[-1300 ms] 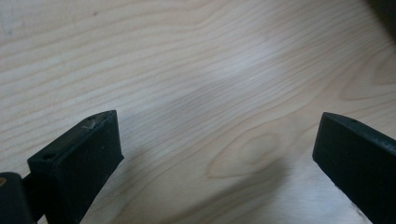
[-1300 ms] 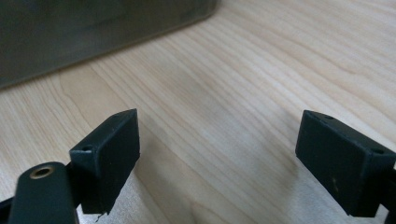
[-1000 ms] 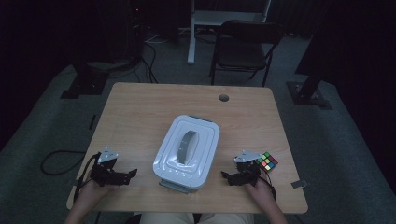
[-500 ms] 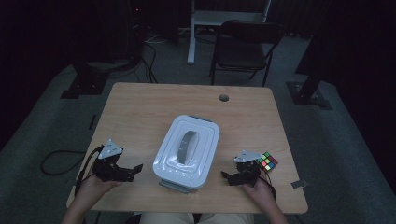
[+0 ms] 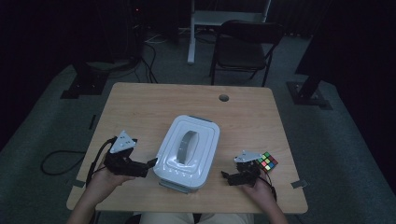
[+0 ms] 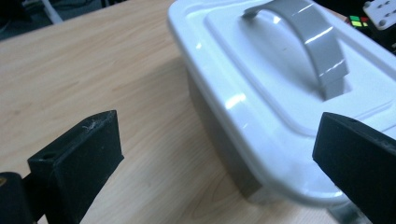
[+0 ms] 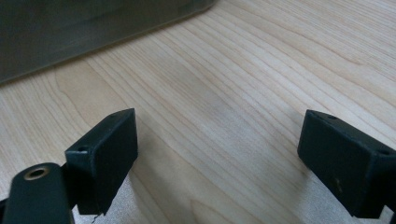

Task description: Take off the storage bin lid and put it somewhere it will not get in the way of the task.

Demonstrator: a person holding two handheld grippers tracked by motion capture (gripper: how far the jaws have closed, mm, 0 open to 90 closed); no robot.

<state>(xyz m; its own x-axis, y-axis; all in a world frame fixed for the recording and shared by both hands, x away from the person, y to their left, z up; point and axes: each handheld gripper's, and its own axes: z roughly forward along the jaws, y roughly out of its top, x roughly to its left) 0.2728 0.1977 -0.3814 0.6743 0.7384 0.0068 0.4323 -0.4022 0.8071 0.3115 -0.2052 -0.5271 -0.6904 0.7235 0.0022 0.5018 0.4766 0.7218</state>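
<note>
Two hand-held grippers — left [image 5: 150, 163], right [image 5: 225, 176] — flank the white box [image 5: 187, 150], jaws apart.

I work in a dark recording studio or lab: black curtains [image 5: 56, 37] around, grey carpet floor [image 5: 336, 140], cables [image 5: 144, 51], stand bases [image 5: 310, 91], a folding chair [image 5: 245, 46] behind my wooden table [image 5: 159, 102].

White box [image 5: 187, 151] sits mid-table, blocking the straight path btwn both grippers. Far half of the table [image 5: 154, 100] is bare wood, free to pass. Cube [image 5: 267, 161] crowds right gripper [image 5: 226, 177] on its outer side.
</note>
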